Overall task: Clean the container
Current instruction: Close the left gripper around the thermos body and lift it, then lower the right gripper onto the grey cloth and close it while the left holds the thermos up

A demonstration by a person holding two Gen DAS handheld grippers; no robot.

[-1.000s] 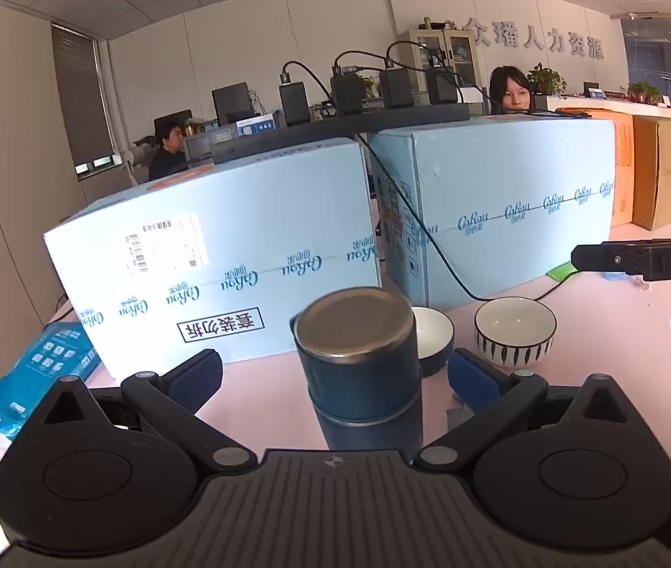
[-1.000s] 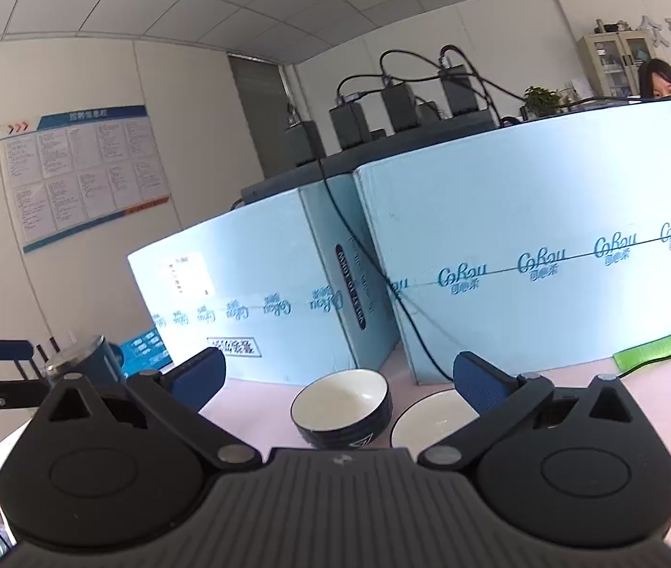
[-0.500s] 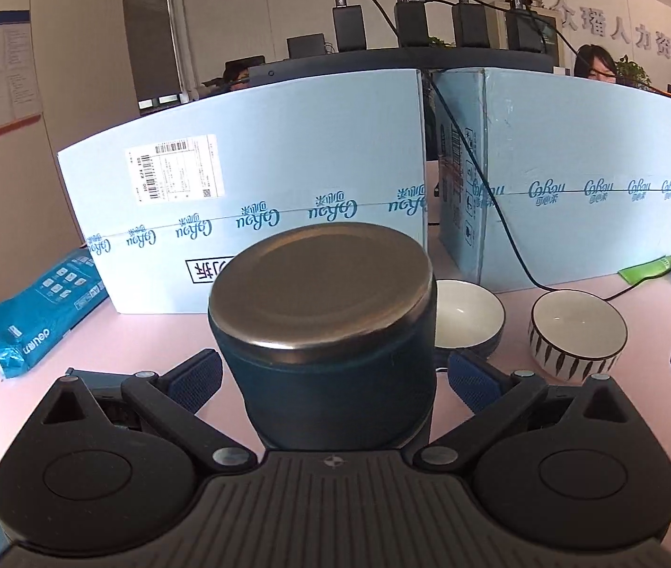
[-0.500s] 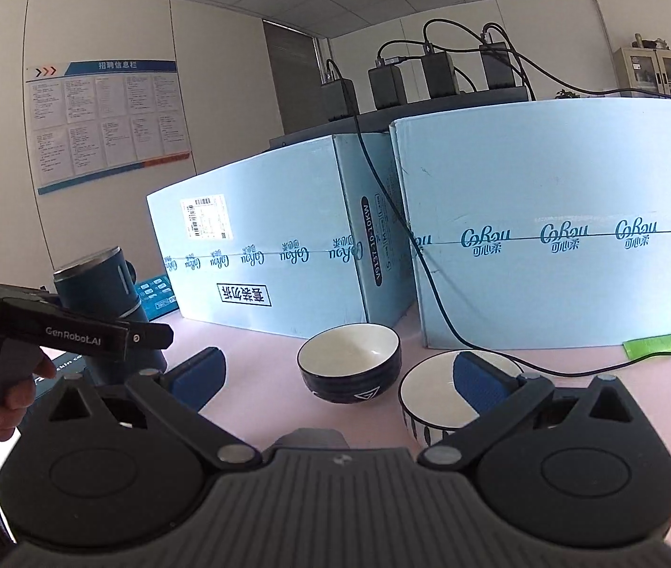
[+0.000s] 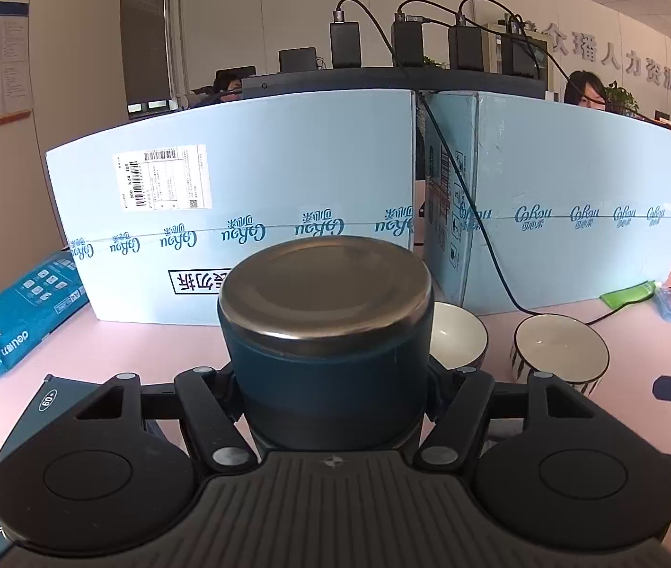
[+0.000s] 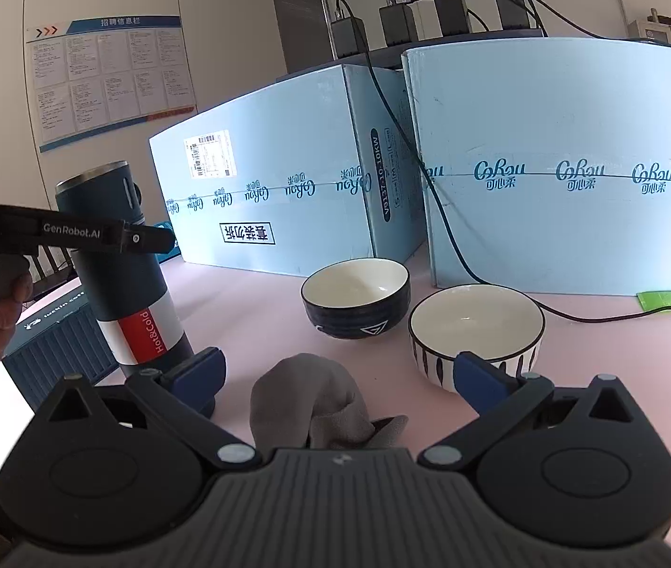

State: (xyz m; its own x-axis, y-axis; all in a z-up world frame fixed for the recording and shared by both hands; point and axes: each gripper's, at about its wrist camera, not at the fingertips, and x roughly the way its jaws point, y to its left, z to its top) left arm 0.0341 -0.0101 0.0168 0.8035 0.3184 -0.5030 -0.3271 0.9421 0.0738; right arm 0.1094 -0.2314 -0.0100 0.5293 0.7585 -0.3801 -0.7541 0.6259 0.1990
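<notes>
item: insulated flask (image 5: 331, 331), dark teal cylinder with a brushed steel lid and a red-and-white "hot&cold" band, upright on the pink desk (image 6: 619, 378). left claw (image 5: 333, 393) closing round its body, flask between the jaws, pads against its sides. right claw (image 6: 335, 374) spread wide, holding nothing; grey cloth (image 6: 312, 402), soft and crumpled, lies between its jaws at 6 o'clock. navy glazed bowl (image 6: 354, 303) at 12 o'clock of the cloth, striped bowl (image 6: 475, 326) at 2 o'clock. progress: flask being secured; cloth not yet picked up, wiping seemingly all to do.
</notes>
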